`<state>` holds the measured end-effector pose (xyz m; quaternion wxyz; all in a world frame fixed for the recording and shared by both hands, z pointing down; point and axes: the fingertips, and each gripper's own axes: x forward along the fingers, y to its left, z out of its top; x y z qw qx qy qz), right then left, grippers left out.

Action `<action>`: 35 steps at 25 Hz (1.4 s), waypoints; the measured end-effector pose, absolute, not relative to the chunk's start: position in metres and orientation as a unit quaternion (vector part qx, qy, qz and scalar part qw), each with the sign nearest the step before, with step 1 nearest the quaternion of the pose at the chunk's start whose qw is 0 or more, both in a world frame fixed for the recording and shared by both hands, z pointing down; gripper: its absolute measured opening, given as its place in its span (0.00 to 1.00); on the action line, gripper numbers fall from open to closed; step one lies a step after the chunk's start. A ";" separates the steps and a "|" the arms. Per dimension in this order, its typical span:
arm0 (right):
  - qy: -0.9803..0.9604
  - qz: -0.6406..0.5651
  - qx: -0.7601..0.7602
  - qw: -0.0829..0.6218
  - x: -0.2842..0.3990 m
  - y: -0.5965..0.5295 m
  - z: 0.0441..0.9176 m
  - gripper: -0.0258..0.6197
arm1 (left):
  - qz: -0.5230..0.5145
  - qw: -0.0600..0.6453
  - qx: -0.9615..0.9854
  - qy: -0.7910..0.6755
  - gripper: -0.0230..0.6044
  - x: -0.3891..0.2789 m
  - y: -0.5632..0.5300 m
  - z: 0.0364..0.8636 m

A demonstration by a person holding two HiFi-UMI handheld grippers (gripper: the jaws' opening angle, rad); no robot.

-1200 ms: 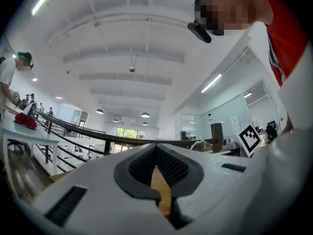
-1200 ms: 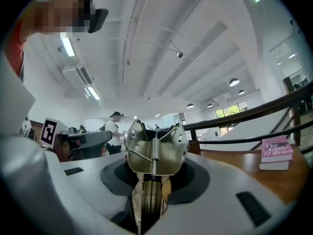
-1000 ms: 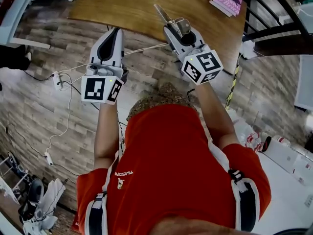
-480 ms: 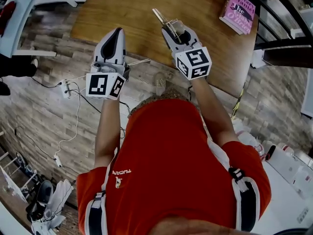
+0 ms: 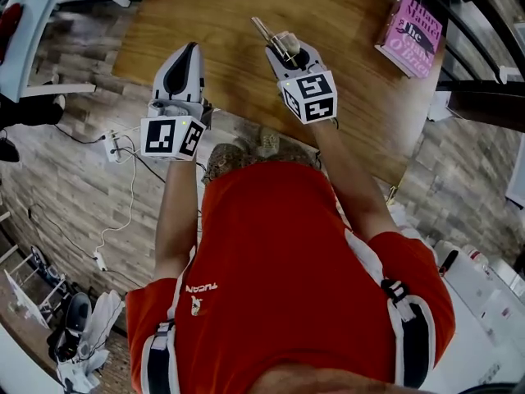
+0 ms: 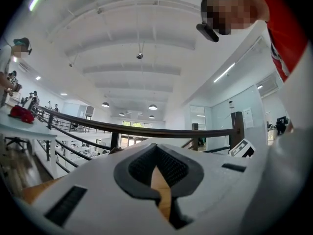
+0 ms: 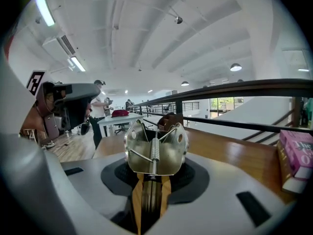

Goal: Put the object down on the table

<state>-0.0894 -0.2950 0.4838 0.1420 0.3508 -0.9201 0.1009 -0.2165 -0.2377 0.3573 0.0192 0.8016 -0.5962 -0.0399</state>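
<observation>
The tool (image 5: 269,34) is clamped in the right claw (image 5: 283,49), which is held over the near part of the wooden surface (image 5: 230,6). From the head view I cannot tell whether the tool touches the wood.

In the right gripper view the tool (image 7: 156,148) is bare silvery metal. A folded, shield-shaped plate stands up beyond the right claw (image 7: 150,180), with a round hole near each upper corner. A small coil spring runs down its middle, and thin wire legs spread from the spring to the holes. Below the plate, narrow metal strips run back between the dark pads, which press on them from both sides. In the head view a long slim bar of the tool juts forward and to the left past the claw's tip.

The left claw (image 5: 191,52) has its jaws brought together with nothing between them. The left gripper view shows only a thin sliver of wood through the seam of the left claw (image 6: 159,173).

Counted: one tool, two claws, one surface, and one pink book (image 5: 413,25) lying at the surface's far right, well apart from the tool.
</observation>
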 end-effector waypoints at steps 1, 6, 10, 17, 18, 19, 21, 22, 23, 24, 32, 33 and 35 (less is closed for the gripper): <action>-0.918 0.104 0.353 0.149 -0.091 -0.299 0.489 0.27 | -0.037 0.021 0.802 -0.596 0.05 -0.219 -0.241 0.359; -0.907 0.107 0.364 0.182 -0.099 -0.311 0.509 0.27 | -0.029 0.025 0.810 -0.586 0.05 -0.226 -0.258 0.365; -0.898 0.109 0.373 0.205 -0.106 -0.326 0.526 0.27 | -0.026 0.028 0.820 -0.571 0.05 -0.230 -0.278 0.371; -0.886 0.125 0.383 0.230 -0.114 -0.347 0.550 0.27 | -0.021 0.038 0.835 -0.548 0.05 -0.229 -0.298 0.386; -0.884 0.127 0.384 0.233 -0.115 -0.349 0.553 0.27 | -0.020 0.040 0.837 -0.545 0.05 -0.229 -0.300 0.388; -0.883 0.130 0.384 0.238 -0.116 -0.350 0.557 0.27 | -0.019 0.042 0.839 -0.542 0.05 -0.229 -0.302 0.389; -0.880 0.134 0.384 0.246 -0.118 -0.351 0.562 0.27 | -0.018 0.046 0.842 -0.537 0.05 -0.229 -0.305 0.392; -0.879 0.136 0.384 0.249 -0.118 -0.351 0.564 0.27 | -0.017 0.047 0.844 -0.534 0.05 -0.229 -0.306 0.393; -0.878 0.137 0.384 0.251 -0.119 -0.351 0.566 0.27 | -0.017 0.049 0.845 -0.532 0.05 -0.229 -0.307 0.394; -0.877 0.138 0.384 0.253 -0.119 -0.352 0.568 0.27 | -0.016 0.051 0.846 -0.530 0.05 -0.229 -0.308 0.395; -0.872 0.141 0.382 0.272 -0.122 -0.355 0.577 0.27 | -0.011 0.060 0.851 -0.522 0.05 -0.228 -0.310 0.402; -0.870 0.142 0.382 0.276 -0.122 -0.355 0.578 0.27 | -0.011 0.061 0.851 -0.522 0.05 -0.228 -0.310 0.404; -0.867 0.143 0.382 0.286 -0.121 -0.355 0.582 0.27 | -0.010 0.063 0.850 -0.522 0.05 -0.229 -0.310 0.405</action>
